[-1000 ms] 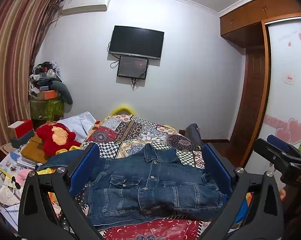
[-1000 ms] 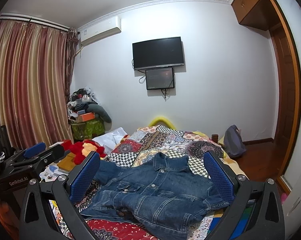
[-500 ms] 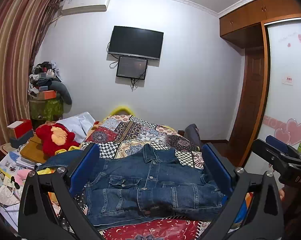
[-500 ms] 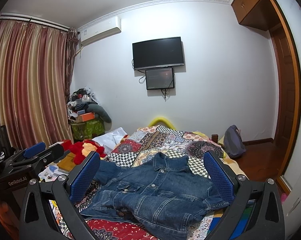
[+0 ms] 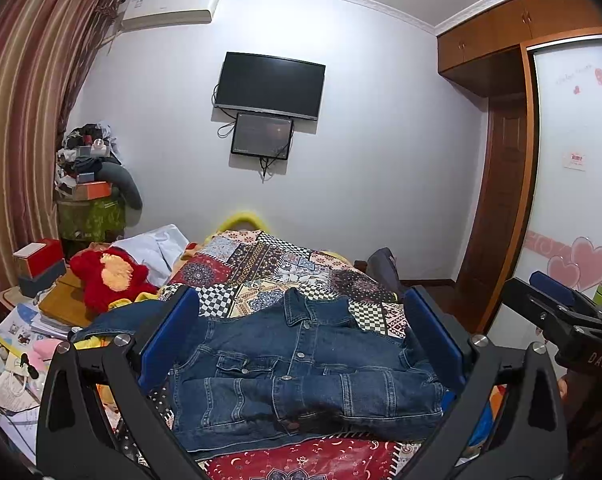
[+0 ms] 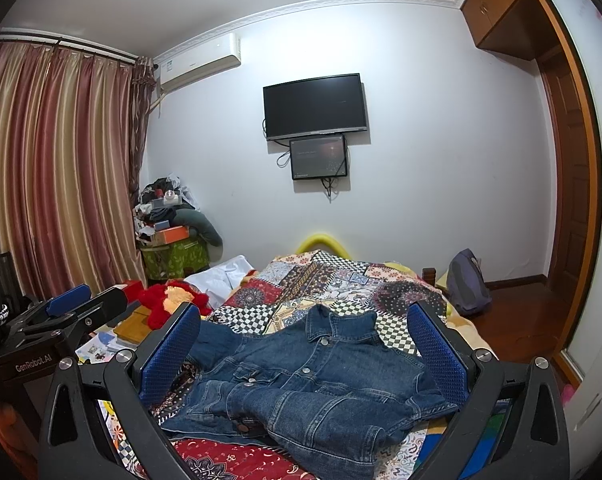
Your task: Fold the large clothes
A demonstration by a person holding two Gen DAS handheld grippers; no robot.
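In the left wrist view, the left claw point(image 5: 301, 344) is spread wide and holds nothing; its blue pads point(image 5: 169, 340) frame the denim jacket point(image 5: 301, 376), which lies below and ahead of them, untouched, on the patchwork bed point(image 5: 269, 264) near its near edge; the collar points toward the far end of the bed, a sleeve is folded across the front, and the other sleeve trails off toward the bed's left edge; the right claw point(image 5: 557, 304) shows at the right, beside the bed's right edge.

In the right wrist view, the right claw point(image 6: 305, 348) is likewise wide apart and empty; the jacket point(image 6: 317, 392) lies between and beyond its pads, clear of both; the left claw point(image 6: 73, 308) hangs by the bed's left edge, near a red plush toy point(image 6: 169, 300).
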